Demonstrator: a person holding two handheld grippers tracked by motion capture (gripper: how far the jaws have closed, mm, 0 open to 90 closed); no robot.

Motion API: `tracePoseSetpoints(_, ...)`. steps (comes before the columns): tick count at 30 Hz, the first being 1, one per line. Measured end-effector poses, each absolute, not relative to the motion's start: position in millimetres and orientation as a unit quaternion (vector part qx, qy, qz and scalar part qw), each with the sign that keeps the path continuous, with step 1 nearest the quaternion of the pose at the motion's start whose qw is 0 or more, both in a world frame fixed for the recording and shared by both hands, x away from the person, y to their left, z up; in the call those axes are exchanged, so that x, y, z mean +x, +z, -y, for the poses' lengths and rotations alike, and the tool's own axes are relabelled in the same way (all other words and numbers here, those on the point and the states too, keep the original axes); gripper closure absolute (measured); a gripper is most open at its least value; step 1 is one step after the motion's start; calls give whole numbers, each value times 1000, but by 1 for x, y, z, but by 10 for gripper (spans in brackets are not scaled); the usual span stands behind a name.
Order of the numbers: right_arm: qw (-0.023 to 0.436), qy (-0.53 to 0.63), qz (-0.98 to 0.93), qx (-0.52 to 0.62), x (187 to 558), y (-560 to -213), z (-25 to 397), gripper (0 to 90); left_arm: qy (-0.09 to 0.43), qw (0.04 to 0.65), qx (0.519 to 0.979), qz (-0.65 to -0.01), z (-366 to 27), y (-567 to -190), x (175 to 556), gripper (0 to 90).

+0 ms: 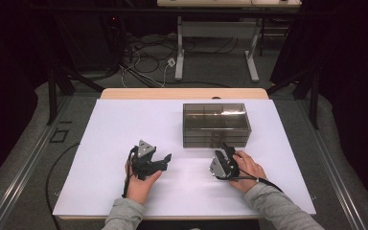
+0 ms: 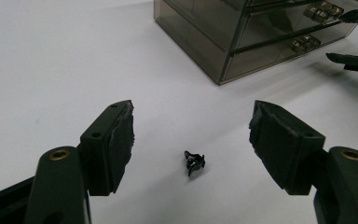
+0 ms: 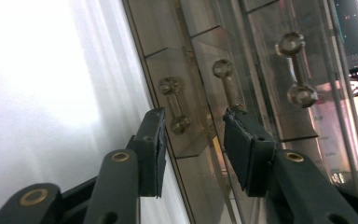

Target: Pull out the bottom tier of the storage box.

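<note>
Resting on the white table point(image 1: 105, 143), a smoky see-through drawer box point(image 1: 215, 124) stands right of centre, toward the far edge. Its front, facing the person, carries stacked drawers, each with a clear dumbbell-shaped handle point(image 3: 173, 105). The right gripper point(image 1: 224, 154) is turned on its side just before that front; its jaws stand part-way open around the lower handle, one pad on each side, not yet touching it. The left gripper point(image 1: 165, 159) sits left of the box, well apart from it, jaws spread wide and holding nothing. Between those jaws a small black clip point(image 2: 195, 162) lies on the bare table, untouched.
</note>
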State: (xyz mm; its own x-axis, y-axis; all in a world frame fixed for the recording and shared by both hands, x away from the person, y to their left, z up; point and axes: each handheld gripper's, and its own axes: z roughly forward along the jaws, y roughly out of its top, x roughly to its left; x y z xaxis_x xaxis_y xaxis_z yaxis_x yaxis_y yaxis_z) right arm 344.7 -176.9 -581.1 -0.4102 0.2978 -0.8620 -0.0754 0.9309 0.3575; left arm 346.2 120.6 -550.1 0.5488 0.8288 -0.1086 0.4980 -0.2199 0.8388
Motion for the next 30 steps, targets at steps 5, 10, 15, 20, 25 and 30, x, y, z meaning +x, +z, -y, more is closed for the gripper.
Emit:
tracePoseSetpoints(5,545,168,-819,64,346,-583,176,610,183,443,761,-437,-121,-551,347,309)
tracePoseSetpoints(10,548,166,-817,59,347,-585,176,624,185,441,762,-436,-120,-551,346,309)
tracePoseSetpoints(15,558,169,-811,50,349,-588,175,647,185,441,762,-436,-120,-551,346,309)
tracePoseSetpoints(20,560,163,-811,50,350,-589,174,660,183,444,761,-437,-120,-551,346,309)
tracePoseSetpoints(25,561,160,-811,50,352,-590,174,668,184,443,761,-438,-120,-551,346,309)
tracePoseSetpoints(30,565,156,-809,48,353,-592,173,678,183,442,762,-436,-120,-551,346,309)
